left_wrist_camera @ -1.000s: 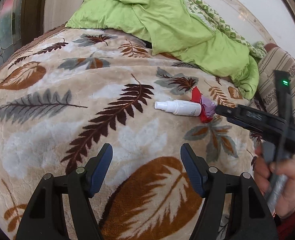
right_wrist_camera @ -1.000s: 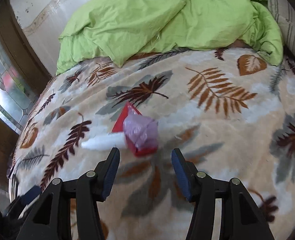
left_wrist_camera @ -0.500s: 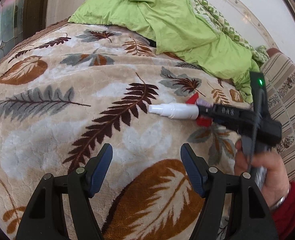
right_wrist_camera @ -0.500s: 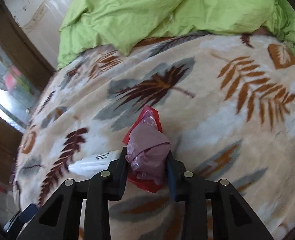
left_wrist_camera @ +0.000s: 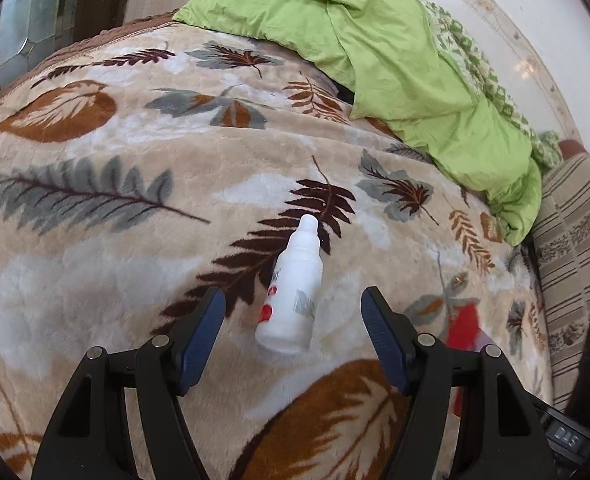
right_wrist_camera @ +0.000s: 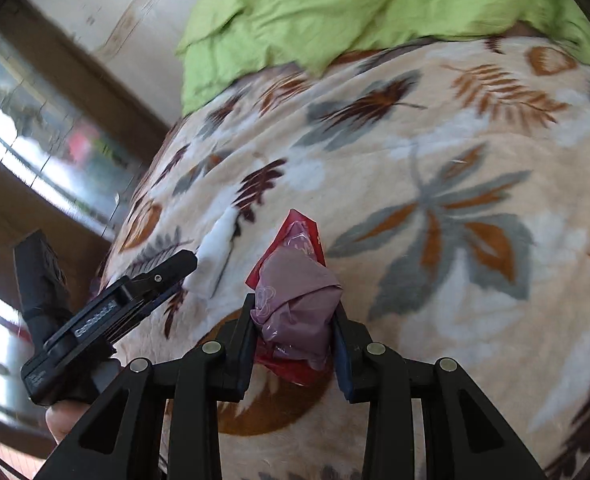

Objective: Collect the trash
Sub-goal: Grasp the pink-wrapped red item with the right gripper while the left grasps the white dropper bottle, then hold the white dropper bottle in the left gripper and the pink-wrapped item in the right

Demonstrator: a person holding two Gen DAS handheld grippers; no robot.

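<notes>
Plush fleece blanket (left_wrist_camera: pixel 143 248), smooth plastic bottle (left_wrist_camera: pixel 295 292), crinkly glossy wrapper (right_wrist_camera: pixel 295 312), prob. plastic film.

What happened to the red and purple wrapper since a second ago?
The right tongs closed on the red and purple wrapper and lifted it off the leaf blanket. The left tongs moved up around the white bottle, open, not gripping. The bottle lies where it was.
</notes>
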